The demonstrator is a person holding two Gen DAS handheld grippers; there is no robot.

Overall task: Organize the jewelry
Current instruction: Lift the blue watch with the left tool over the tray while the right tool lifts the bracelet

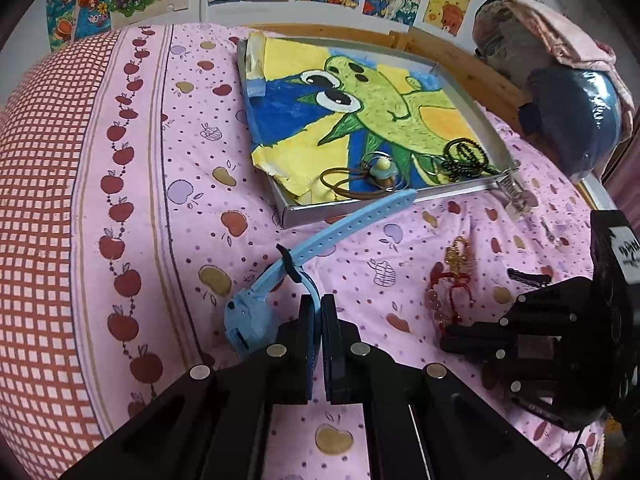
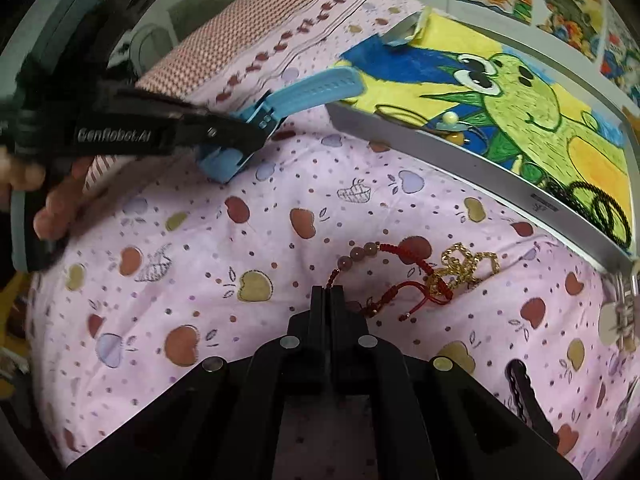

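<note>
On my left feed I see a shallow grey metal tray (image 1: 486, 128) lying on the pink apple-print bedsheet (image 1: 192, 168), lined with a yellow, blue and green crayon drawing of a cartoon creature (image 1: 360, 108). Inside it, at the near end, lie a coil of black beaded cord (image 1: 466, 158), a brown cord loop (image 1: 344, 182) with a small pale yellow and blue bead charm (image 1: 382, 170), and 1 thin metal ring I can barely make out.

My left gripper (image 1: 318, 312) has its fingers pressed together on the strap of a light blue plastic child's wristwatch (image 1: 248, 320); the watch hangs just above the sheet, its perforated strap tip reaching over the tray's near rim.

My right gripper (image 2: 328, 294) is pinched on a red woven cord bracelet with mauve beads (image 2: 384, 264), which lies on the sheet, tangled against a gold chain (image 2: 468, 264). A black toothed hair clip (image 2: 520, 392) is partly hidden behind my right tool.
</note>
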